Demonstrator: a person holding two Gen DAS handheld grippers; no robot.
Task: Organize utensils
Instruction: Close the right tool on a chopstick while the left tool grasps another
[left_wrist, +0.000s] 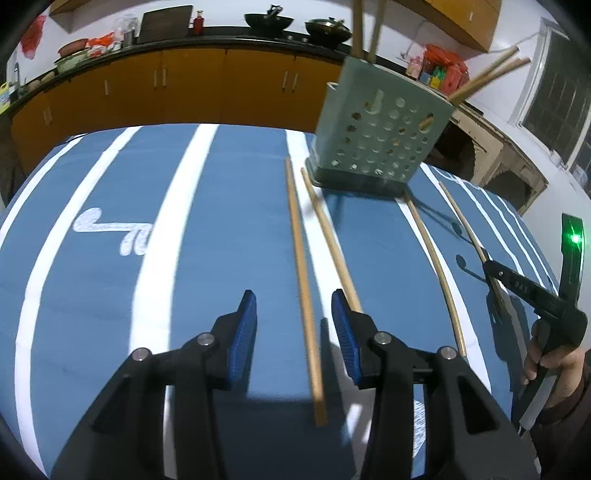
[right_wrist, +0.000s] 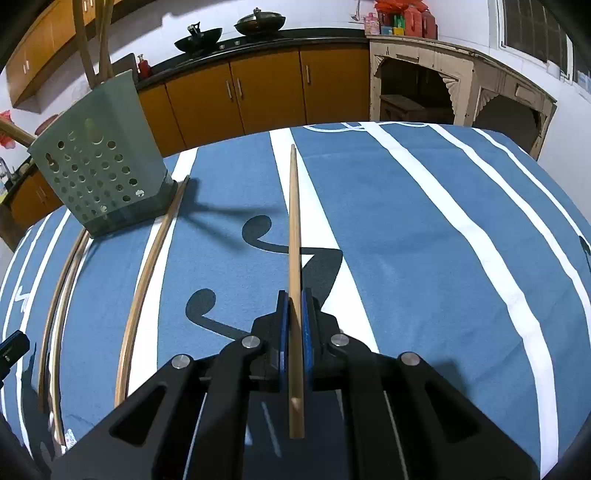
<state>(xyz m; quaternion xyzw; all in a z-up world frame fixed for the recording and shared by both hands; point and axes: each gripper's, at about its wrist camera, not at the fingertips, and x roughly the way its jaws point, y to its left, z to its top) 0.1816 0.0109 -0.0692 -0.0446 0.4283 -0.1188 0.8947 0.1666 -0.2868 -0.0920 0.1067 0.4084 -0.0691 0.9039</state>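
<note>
Orange cabinets (right_wrist: 266, 92) run under a dark counter (left_wrist: 221, 35) bearing two woks (right_wrist: 199, 38) (both black).

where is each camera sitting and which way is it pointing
Left wrist: sits on the left claw, looking forward and down across the blue striped tablecloth at loose chopsticks and the green perforated holder; its open blue pads, plus the right claw and the hand gripping it, show.
Right wrist: sits on the right claw, aimed down the chopstick it is shut on; only its own fingers and a bit of the left claw at the left edge show.
Shared: holder, tablecloth, orange cabinets.
</note>
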